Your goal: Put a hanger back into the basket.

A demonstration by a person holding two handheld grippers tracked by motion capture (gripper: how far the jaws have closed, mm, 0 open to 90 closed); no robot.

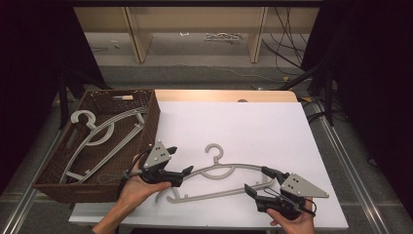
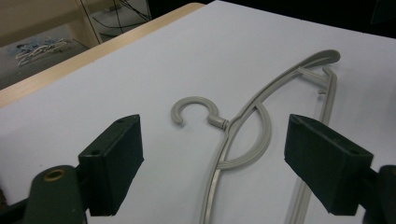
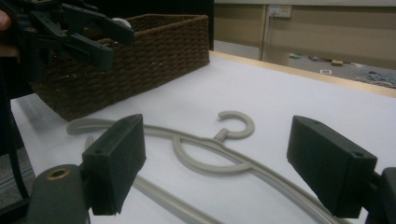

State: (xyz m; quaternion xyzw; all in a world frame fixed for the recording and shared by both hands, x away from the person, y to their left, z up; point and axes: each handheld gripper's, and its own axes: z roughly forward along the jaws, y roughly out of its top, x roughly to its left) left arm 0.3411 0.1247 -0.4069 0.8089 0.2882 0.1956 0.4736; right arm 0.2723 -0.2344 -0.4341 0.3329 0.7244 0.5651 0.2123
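Note:
A grey plastic hanger [image 1: 221, 171] [image 2: 243, 140] [image 3: 219, 156] lies flat on the white table [image 1: 243, 126], hook pointing away from me. My left gripper [image 1: 179, 163] is open at the hanger's left end, jaws wide with nothing between them. My right gripper [image 1: 265, 179] is open at the hanger's right end, one jaw on each side of the arm tip, not closed on it. In the right gripper view the left gripper [image 3: 100, 35] hangs open above the hanger's far end. More grey hangers [image 1: 104, 134] lie in the brown wicker basket [image 1: 151, 122] [image 3: 154, 56].
The basket stands at the table's left edge, close to my left hand [image 1: 134, 192]. Beyond the table's wooden far edge [image 1: 219, 95] there are floor cables and shelf legs. Black drapes stand on both sides.

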